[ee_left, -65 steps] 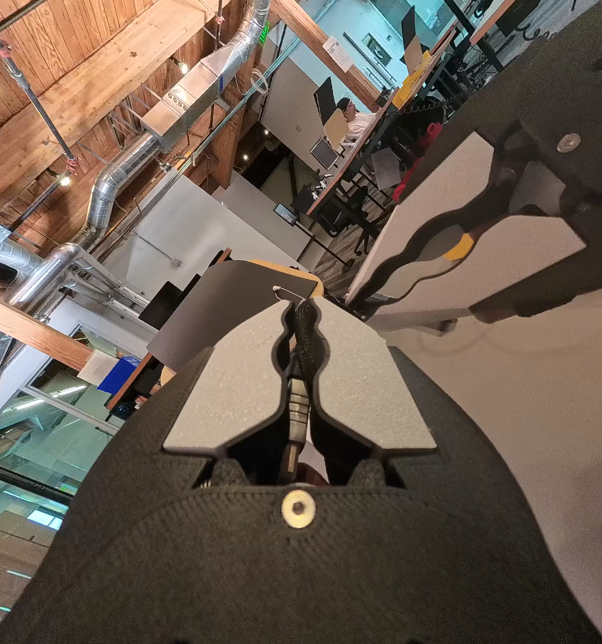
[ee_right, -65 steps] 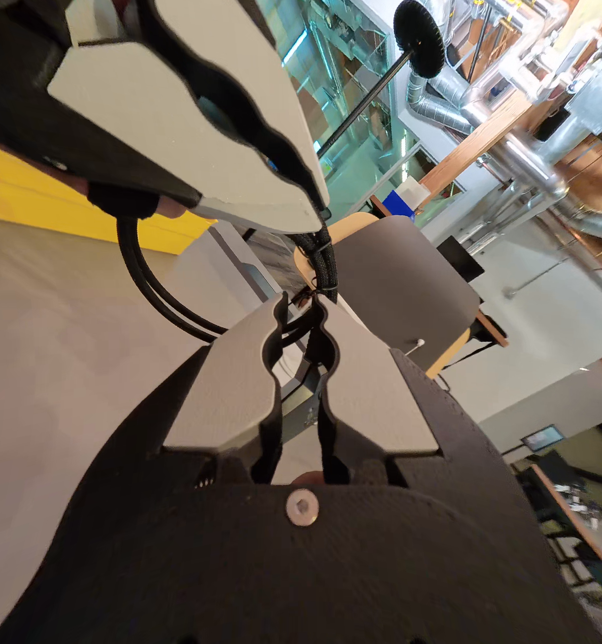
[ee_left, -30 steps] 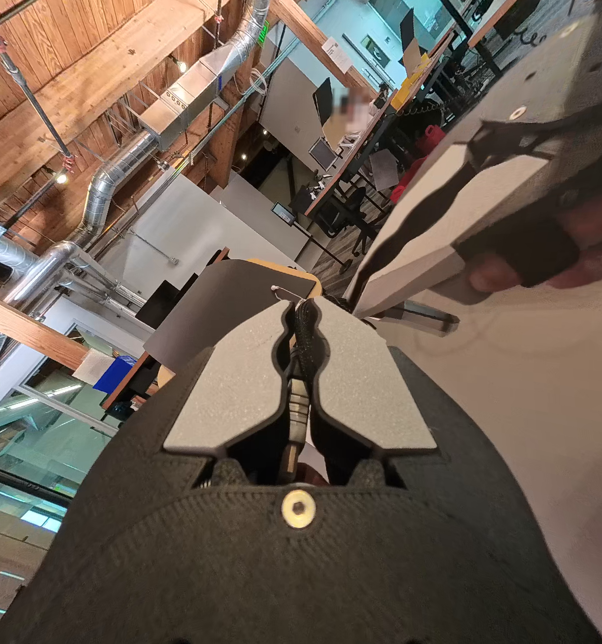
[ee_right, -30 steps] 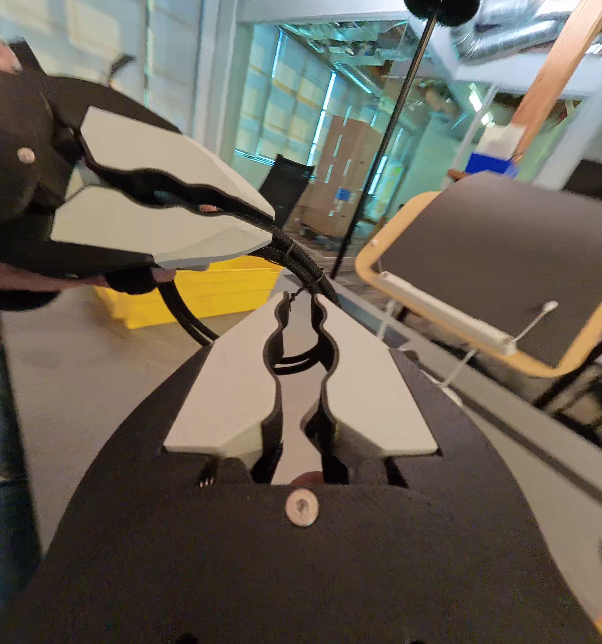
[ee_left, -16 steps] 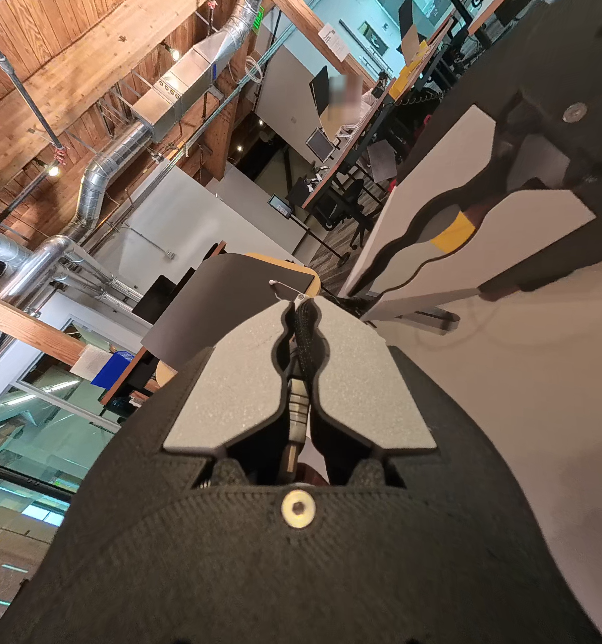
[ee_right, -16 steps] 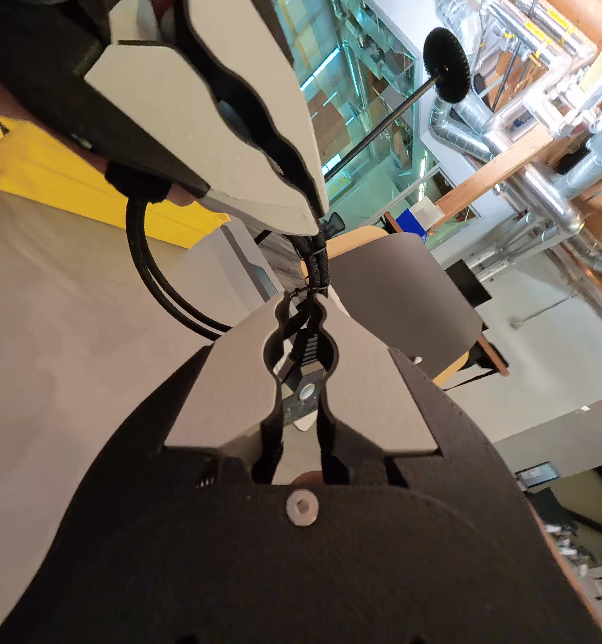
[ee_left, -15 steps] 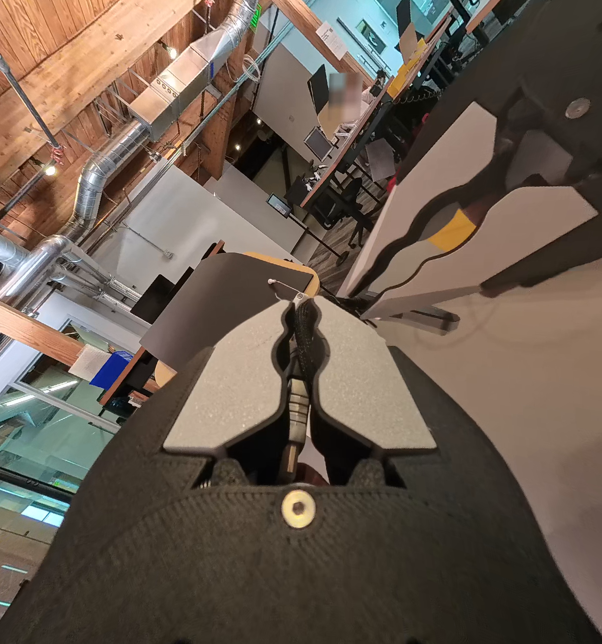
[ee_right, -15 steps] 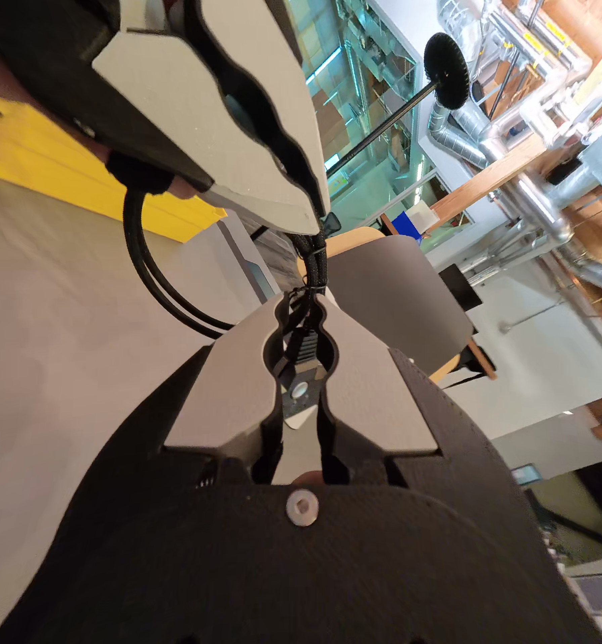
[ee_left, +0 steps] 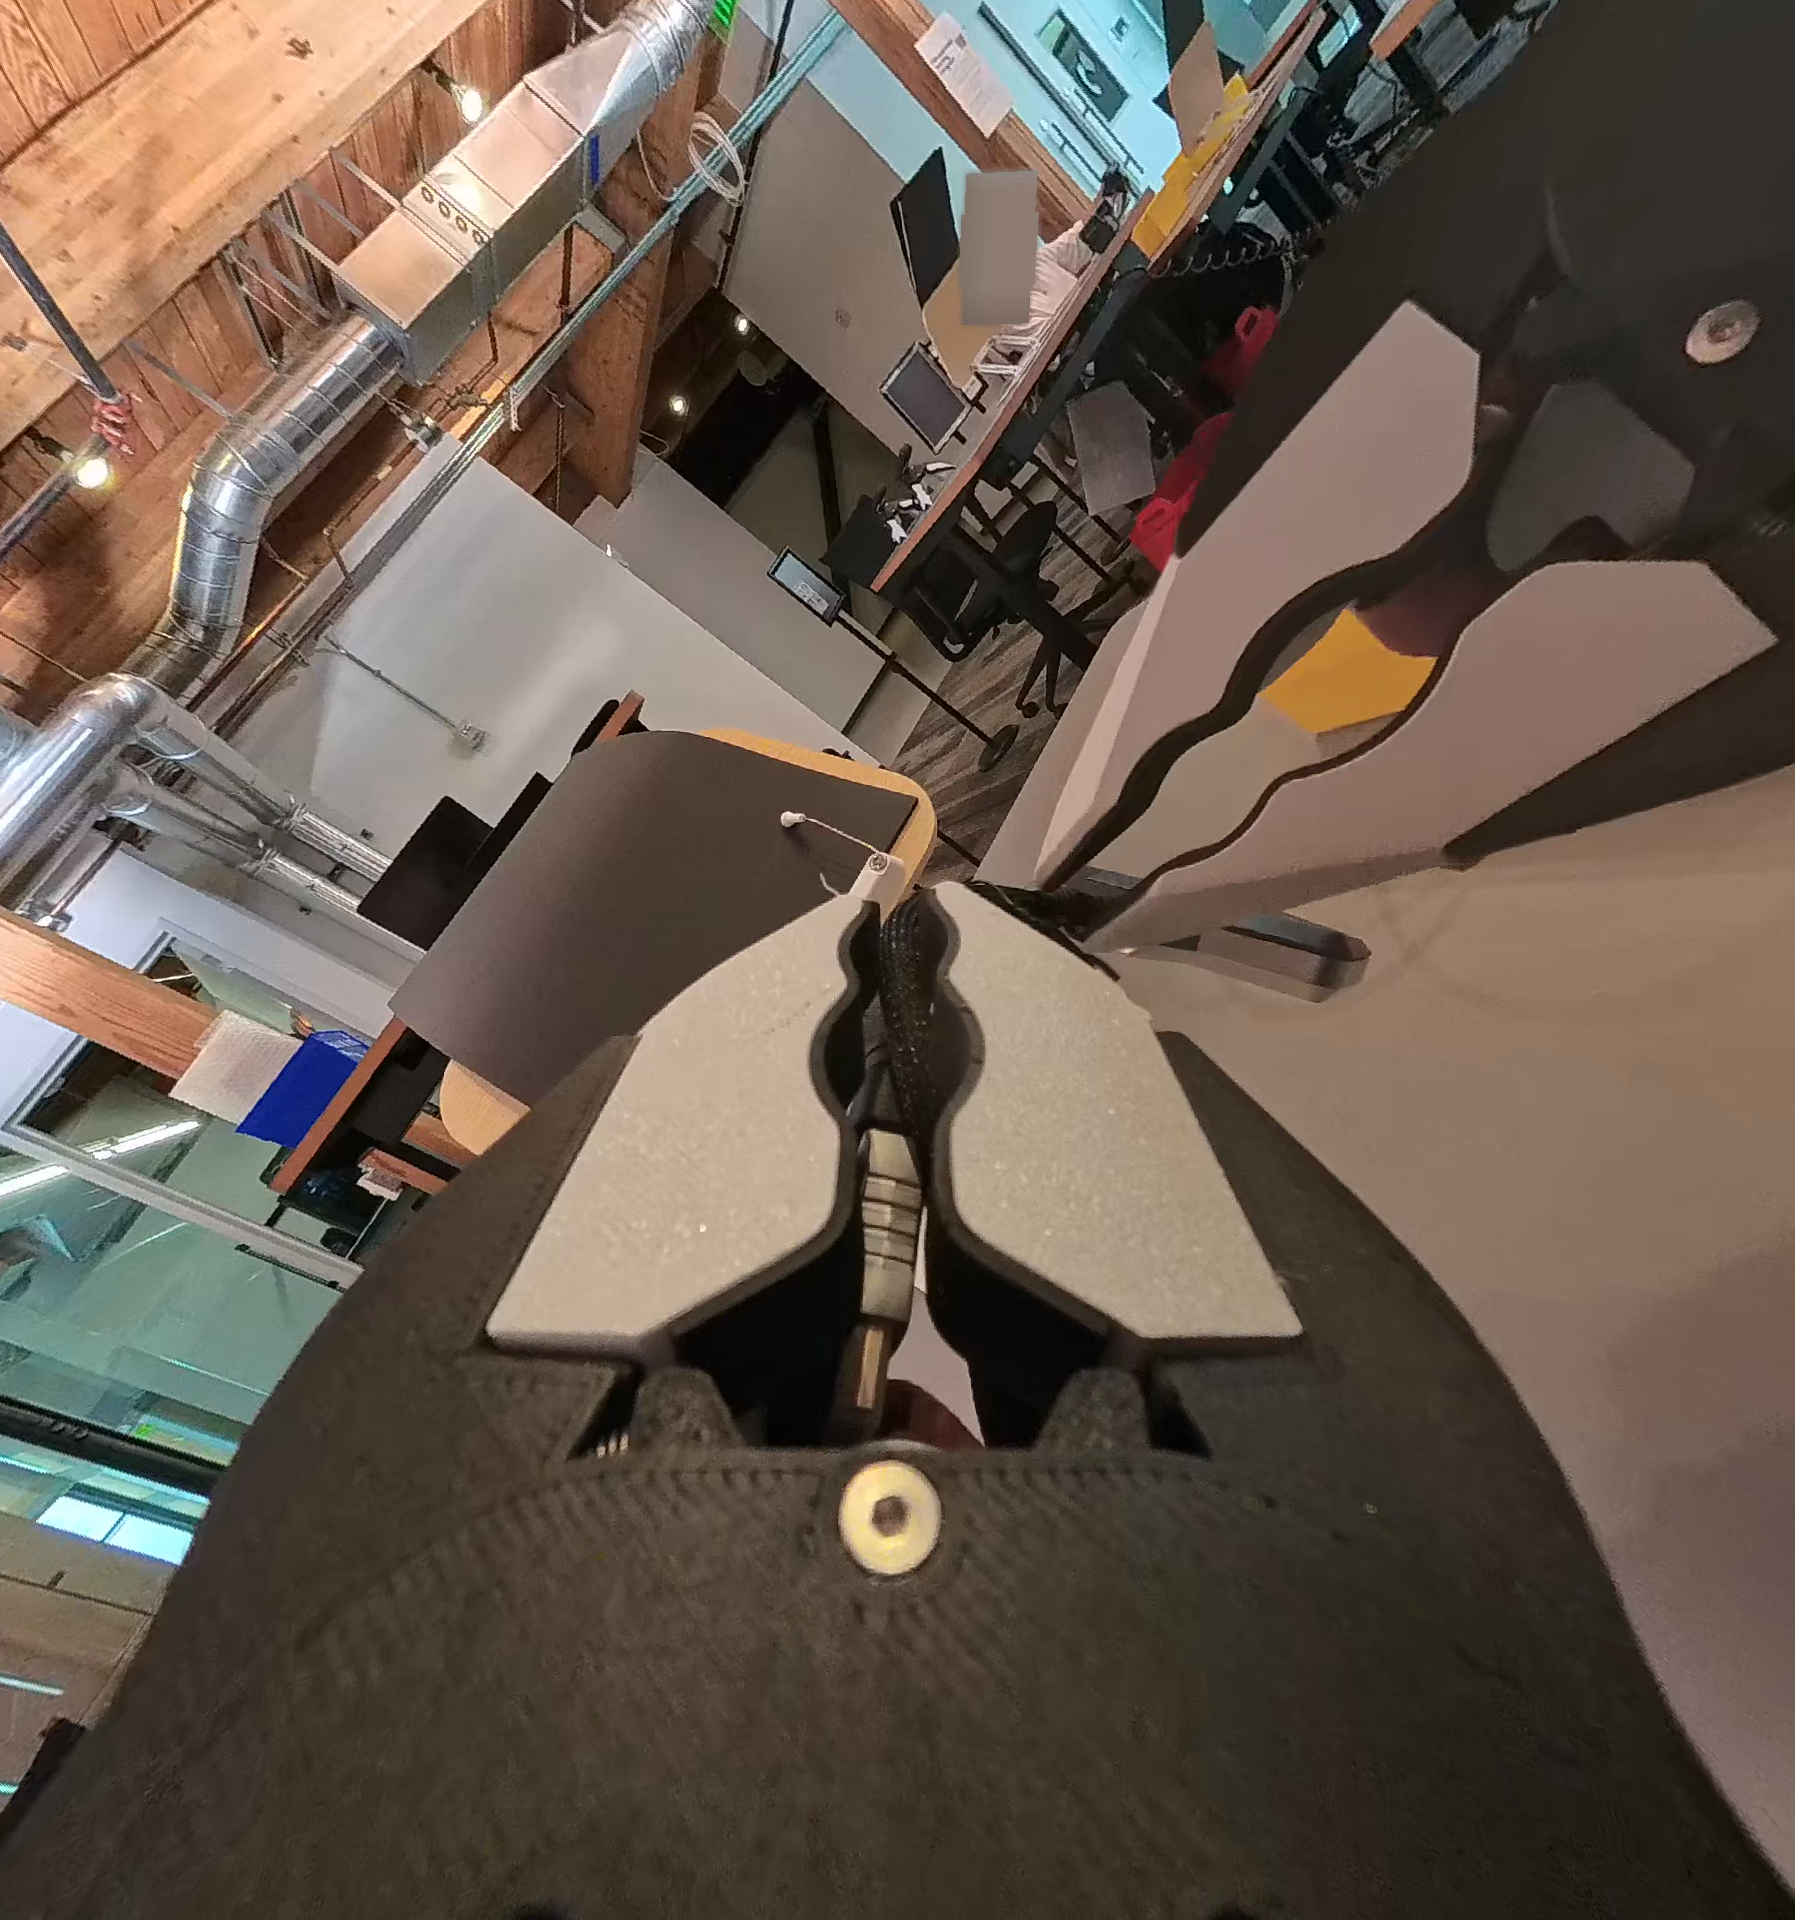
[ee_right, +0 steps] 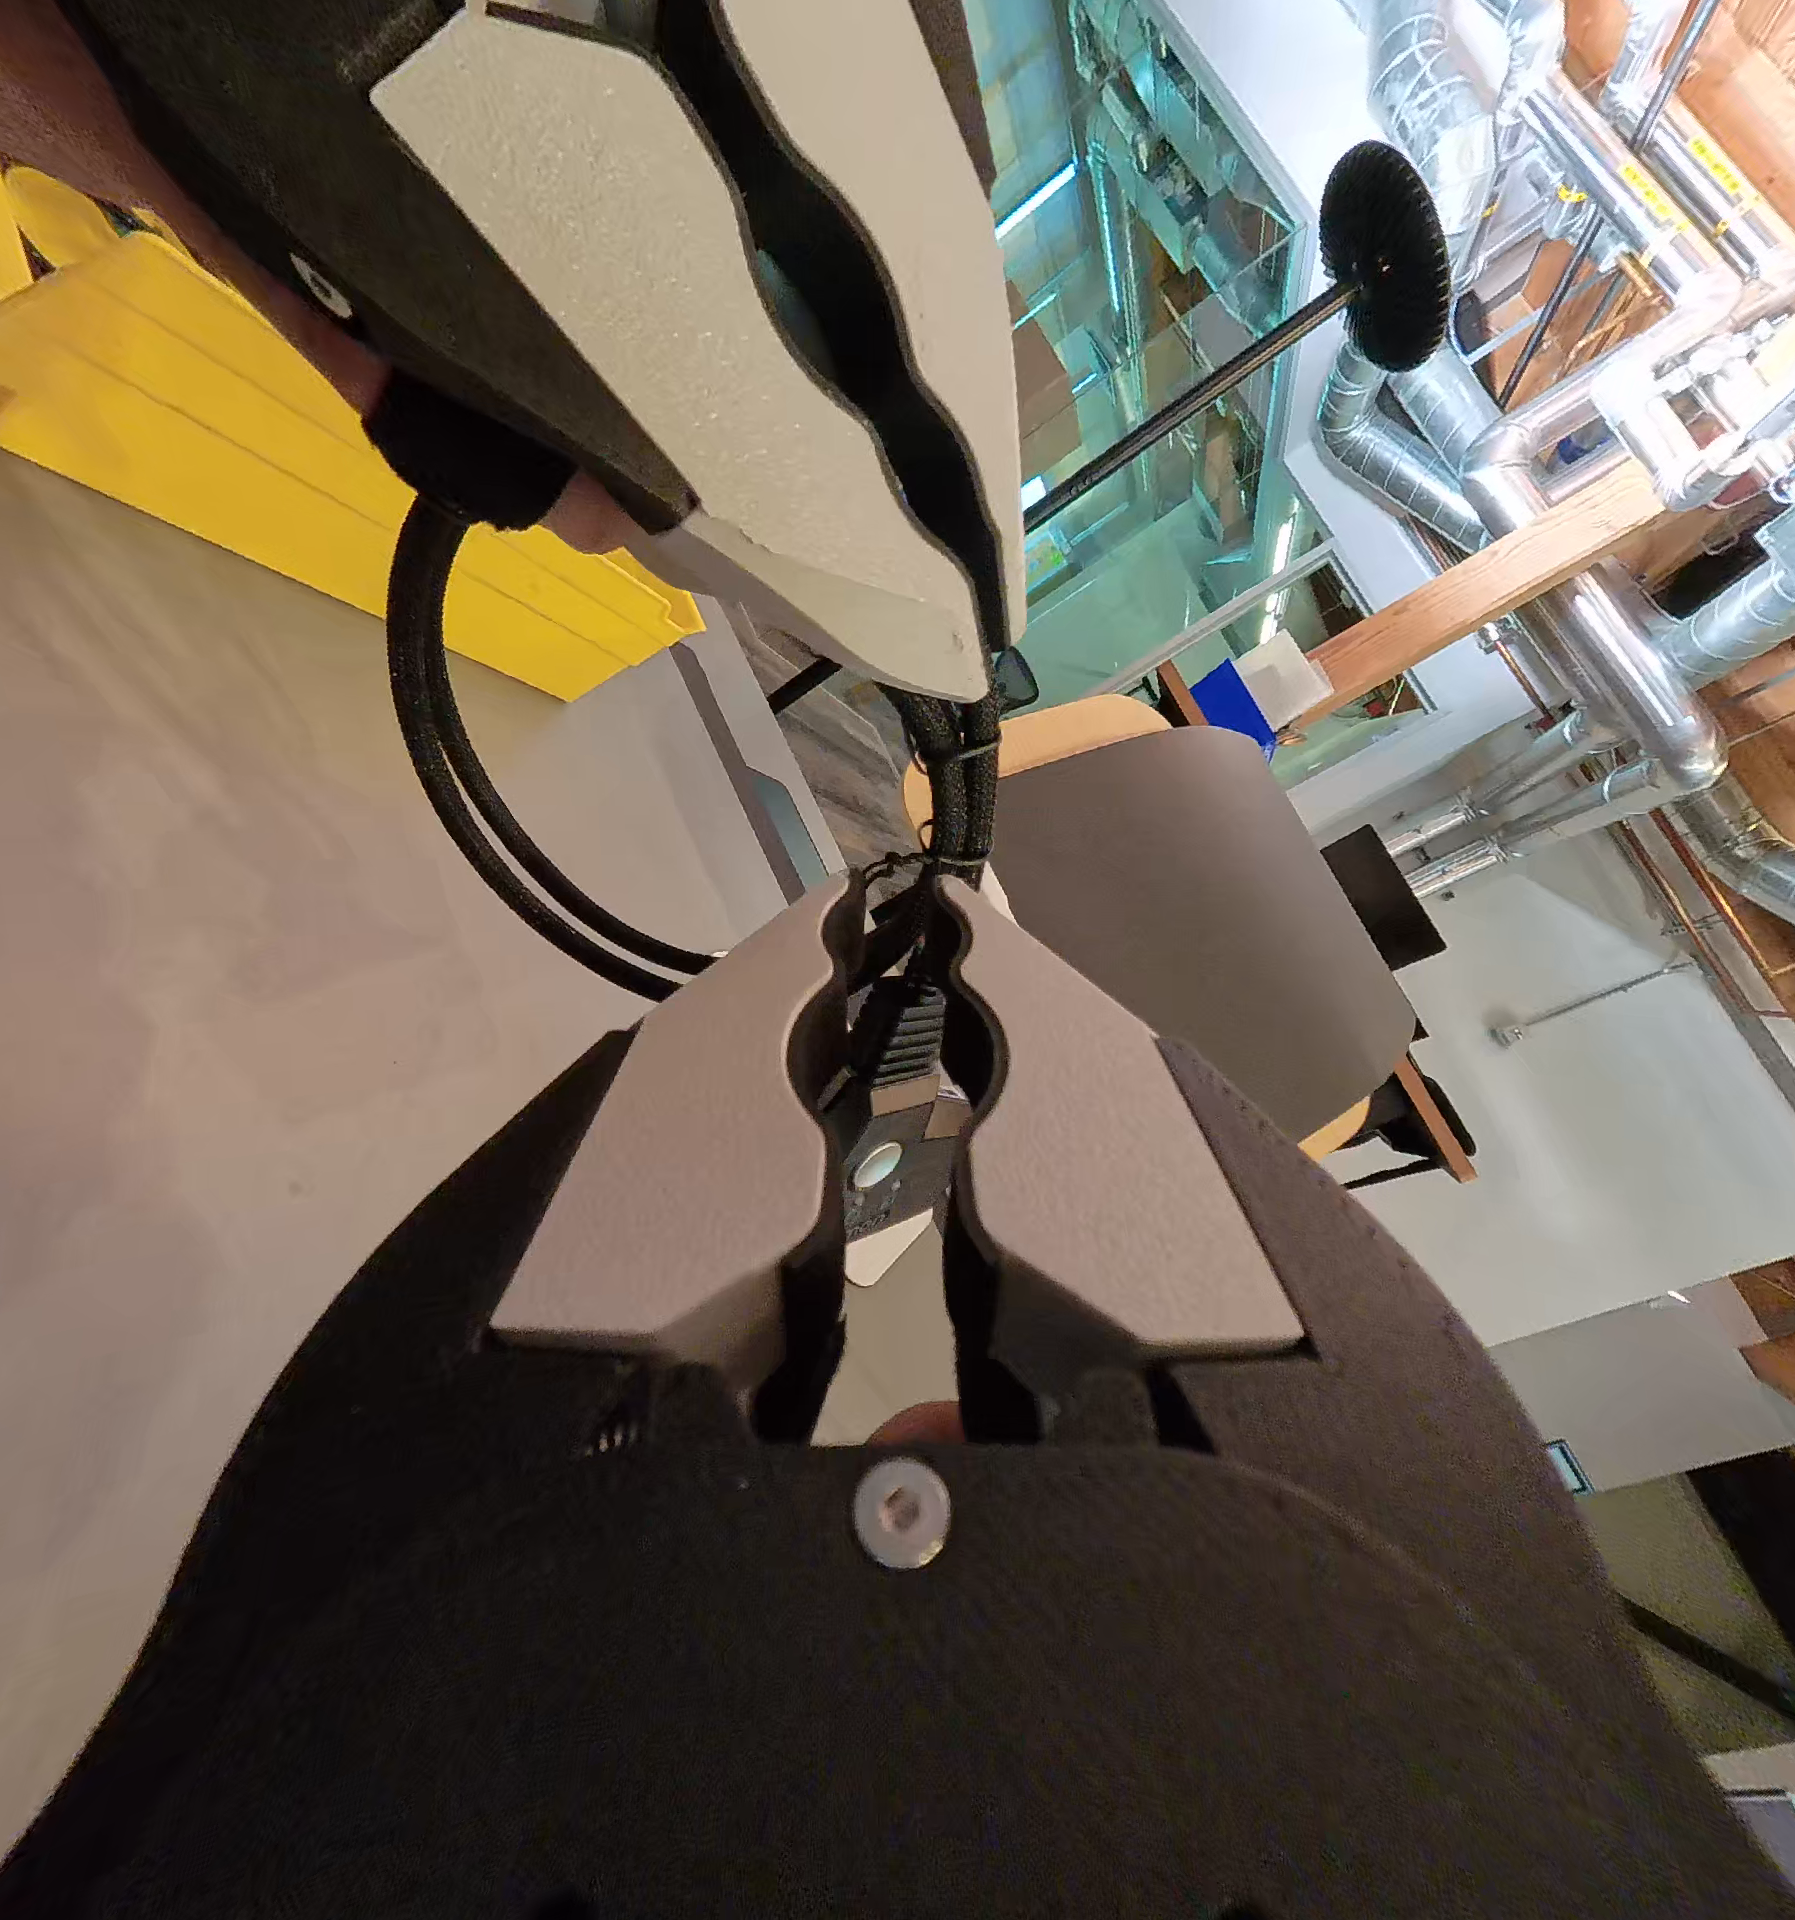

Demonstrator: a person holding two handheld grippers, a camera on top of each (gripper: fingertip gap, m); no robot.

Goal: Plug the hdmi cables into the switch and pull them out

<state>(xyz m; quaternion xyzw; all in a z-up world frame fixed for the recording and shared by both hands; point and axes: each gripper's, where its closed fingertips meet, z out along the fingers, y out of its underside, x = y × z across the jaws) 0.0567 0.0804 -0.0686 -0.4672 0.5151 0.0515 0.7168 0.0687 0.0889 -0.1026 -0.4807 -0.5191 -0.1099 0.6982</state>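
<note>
A: Left wrist view first, big stuff: grey table [ee_left: 1495, 1195] on the right, black chair back with a wood rim [ee_left: 644, 862] beyond the fingertips

B: Right wrist view has a yellow bin [ee_right: 249, 447] far left on that table. Grippers?

A: Left gripper [ee_left: 898, 914] is closed tight on a black braided hdmi cable [ee_left: 908, 997], its metal plug [ee_left: 888, 1226] sitting back between the fingers. Right gripper [ee_right: 898, 883] is pinched nearly closed around a small black switch [ee_right: 888, 1153] with another plug going into it

B: Both tilted up off the table, tips near each other. Cable route?

A: Loops from under the left gripper down to the right one, two strands bundled with a thin tie [ee_right: 960, 758]

B: Plug seated or not?

A: Can't tell
</note>
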